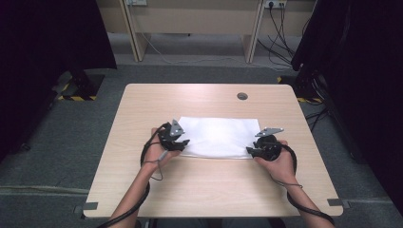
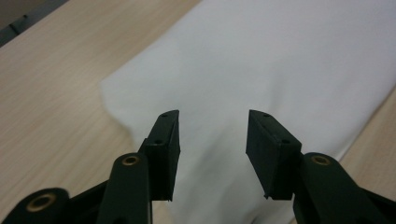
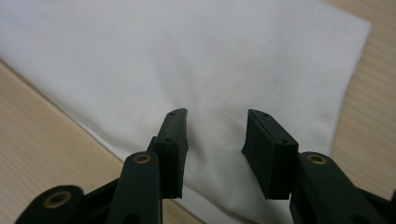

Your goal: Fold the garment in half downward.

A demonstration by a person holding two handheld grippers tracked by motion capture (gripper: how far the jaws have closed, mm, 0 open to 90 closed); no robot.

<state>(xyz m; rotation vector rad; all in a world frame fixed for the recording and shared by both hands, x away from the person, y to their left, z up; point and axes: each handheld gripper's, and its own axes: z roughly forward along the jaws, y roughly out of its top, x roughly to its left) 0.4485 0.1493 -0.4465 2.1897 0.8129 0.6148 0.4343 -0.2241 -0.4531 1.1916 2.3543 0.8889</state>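
I find the flat white rectangular cloth point(image 1: 219, 137) lying at the middle of the light wooden surface point(image 1: 209, 190). My left gripper point(image 1: 183, 143) sits over its near left corner, my right gripper point(image 1: 250, 151) over its near right corner; both sets of fingers point(image 2: 164, 144) stand partly apart, holding nothing.

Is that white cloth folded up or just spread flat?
Flat: the white cloth lies smooth as a rectangle on the table. Whether it is doubled over, cannot tell.
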